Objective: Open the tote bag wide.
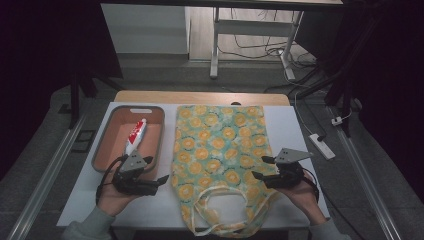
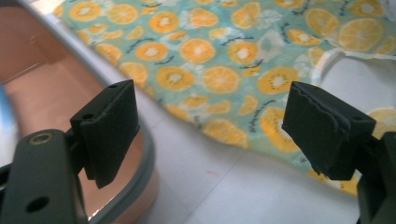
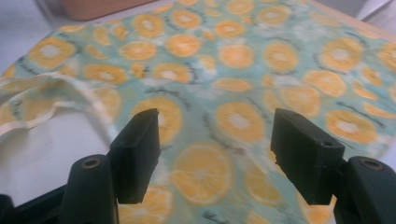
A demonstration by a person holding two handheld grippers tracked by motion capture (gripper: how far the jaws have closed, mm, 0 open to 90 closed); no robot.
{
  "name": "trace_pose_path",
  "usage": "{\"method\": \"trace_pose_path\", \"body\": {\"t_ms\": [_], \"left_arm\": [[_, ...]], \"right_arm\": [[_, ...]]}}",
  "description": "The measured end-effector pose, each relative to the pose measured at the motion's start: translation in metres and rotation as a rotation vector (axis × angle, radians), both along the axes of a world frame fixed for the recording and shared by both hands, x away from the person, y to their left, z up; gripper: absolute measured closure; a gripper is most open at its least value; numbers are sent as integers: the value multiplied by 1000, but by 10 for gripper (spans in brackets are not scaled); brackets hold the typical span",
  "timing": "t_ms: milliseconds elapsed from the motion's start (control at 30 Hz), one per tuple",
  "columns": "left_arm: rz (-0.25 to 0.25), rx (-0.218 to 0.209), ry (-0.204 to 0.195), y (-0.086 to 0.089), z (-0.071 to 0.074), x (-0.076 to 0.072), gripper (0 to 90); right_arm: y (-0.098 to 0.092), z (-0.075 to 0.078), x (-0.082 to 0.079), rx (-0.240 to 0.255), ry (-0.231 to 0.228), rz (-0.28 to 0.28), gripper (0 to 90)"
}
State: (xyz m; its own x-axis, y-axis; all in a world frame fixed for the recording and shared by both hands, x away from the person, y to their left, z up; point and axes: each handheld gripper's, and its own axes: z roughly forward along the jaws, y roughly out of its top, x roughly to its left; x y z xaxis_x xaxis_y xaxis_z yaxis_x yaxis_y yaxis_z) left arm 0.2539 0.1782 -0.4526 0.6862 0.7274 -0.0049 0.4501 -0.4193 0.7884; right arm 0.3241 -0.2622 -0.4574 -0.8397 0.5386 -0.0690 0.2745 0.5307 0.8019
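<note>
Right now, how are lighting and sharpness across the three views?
High view: dim, dark surroundings, bag and tray readable. Left gripper view: bright, jaws sharp, tray edge softened. Right gripper view: bag print smeared and soft, jaws crisper.

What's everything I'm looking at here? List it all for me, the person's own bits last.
tote bag: one, teal with an orange-slice print, lying flat mid-table, handles toward the person
tray: one, grey rim with a salmon-pink inside, on the table left of the bag
tube: one, white and red, lying in the tray
table: one, white top with a wooden far edge
power strip: one, white, on the floor to the right
desk frame: one, grey legs, behind the table
left gripper: one, black, jaws open, beside the tray's near corner
right gripper: one, black, jaws open, at the bag's right edge
hands: two, each holding a gripper
</note>
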Motion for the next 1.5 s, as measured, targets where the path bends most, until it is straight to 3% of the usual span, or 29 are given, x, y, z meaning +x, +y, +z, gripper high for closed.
{"method": "trace_pose_path", "body": {"t_ms": [233, 333, 533, 567, 700, 733, 800, 1033, 1067, 1267, 1500], "left_arm": [[-72, 28, 5, -30, 7, 12, 184], [-112, 44, 16, -49, 8, 21, 185], [-196, 89, 43, -84, 2, 33, 185], [-204, 94, 49, -88, 0, 34, 185], [-235, 120, 77, -101, -9, 34, 185], [-236, 126, 83, -103, -11, 33, 182], [-249, 150, 100, -109, -19, 30, 183], [-264, 166, 107, -111, -23, 27, 182], [-264, 164, 108, -111, -23, 27, 182], [-262, 160, 112, -108, -24, 27, 185], [-273, 151, 109, -100, -23, 17, 188]], "right_arm": [[31, 7, -3, -43, 37, 115, 328], [40, 7, -3, -57, 41, 130, 328], [55, -9, -4, -103, 89, 167, 329], [60, -16, -4, -132, 107, 180, 330], [68, -26, -4, -171, 127, 198, 338], [72, -33, -4, -187, 152, 205, 345], [75, -38, -4, -208, 144, 202, 376], [78, -45, -1, -215, 164, 196, 512], [80, -47, -1, -218, 168, 192, 596], [85, -49, 0, -242, 158, 212, 870], [77, -23, -4, -142, 106, 206, 897]]}}
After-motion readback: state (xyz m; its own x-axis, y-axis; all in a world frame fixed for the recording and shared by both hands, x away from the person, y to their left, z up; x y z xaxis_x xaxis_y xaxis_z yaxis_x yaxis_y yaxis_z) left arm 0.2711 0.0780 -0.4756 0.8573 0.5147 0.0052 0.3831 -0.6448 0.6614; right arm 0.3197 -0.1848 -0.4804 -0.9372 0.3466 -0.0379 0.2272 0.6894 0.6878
